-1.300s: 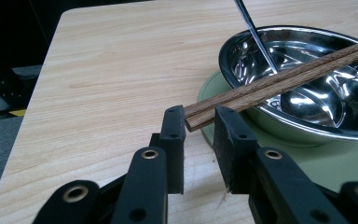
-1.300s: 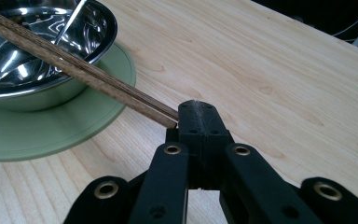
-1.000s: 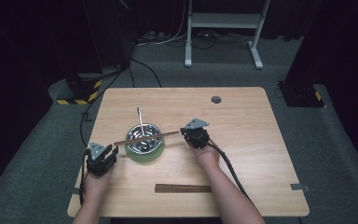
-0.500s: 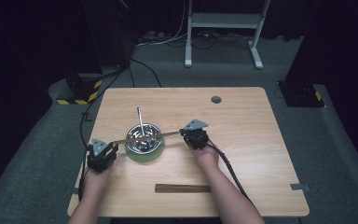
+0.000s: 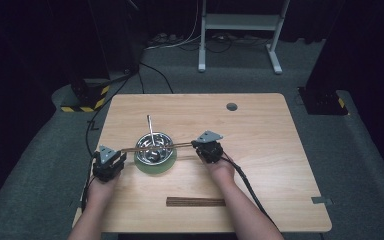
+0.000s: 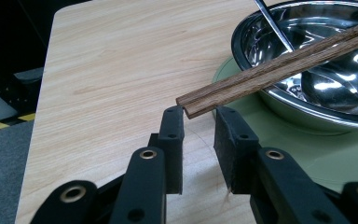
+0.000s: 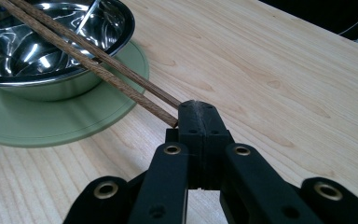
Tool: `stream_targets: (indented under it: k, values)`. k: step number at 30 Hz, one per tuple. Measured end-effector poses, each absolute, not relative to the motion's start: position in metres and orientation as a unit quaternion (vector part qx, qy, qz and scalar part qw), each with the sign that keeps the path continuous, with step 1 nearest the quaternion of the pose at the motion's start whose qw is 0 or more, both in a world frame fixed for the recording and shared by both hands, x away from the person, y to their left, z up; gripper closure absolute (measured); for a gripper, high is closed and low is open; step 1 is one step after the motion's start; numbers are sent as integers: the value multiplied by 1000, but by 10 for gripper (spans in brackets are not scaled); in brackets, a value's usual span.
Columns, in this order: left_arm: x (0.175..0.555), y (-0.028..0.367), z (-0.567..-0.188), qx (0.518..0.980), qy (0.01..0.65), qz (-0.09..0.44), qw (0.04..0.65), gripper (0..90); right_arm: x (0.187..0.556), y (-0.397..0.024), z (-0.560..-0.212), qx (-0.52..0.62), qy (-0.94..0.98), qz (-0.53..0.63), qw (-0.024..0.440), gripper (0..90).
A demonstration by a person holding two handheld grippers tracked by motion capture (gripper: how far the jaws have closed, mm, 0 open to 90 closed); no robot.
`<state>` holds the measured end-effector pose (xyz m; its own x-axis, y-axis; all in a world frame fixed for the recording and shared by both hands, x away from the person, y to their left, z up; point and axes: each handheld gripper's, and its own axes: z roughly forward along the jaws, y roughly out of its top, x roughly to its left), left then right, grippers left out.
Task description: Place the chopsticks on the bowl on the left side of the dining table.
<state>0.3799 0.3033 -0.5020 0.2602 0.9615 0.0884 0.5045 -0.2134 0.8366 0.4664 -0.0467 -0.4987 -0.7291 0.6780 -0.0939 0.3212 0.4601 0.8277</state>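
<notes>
High view: pair of chopsticks [image 5: 155,146] lying across the steel bowl [image 5: 154,148] on its green plate [image 5: 155,165], left claw [image 5: 120,156] and right claw [image 5: 196,145] at either end. Left gripper view: jaws narrowly apart, just been closing, chopstick ends between them, not pinched. Right gripper view: jaws fully closed, tips against the chopstick ends.

High view sat above the near edge of the table [image 5: 260,130], facing forward and down, far off. Left gripper view rode low and close, looking toward the bowl [image 6: 317,70] at upper right of frame. Right gripper view, equally close, had the bowl at upper left. Both shared the chopsticks [image 7: 93,60] across it.
</notes>
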Motion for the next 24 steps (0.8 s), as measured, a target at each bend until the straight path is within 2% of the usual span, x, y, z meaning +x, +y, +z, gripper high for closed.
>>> stream_targets:
  k: [24]
  values:
    - [391, 312, -496, 731, 496, 321, 343, 701, 456, -47, -499, 302, 828, 420, 216, 886]
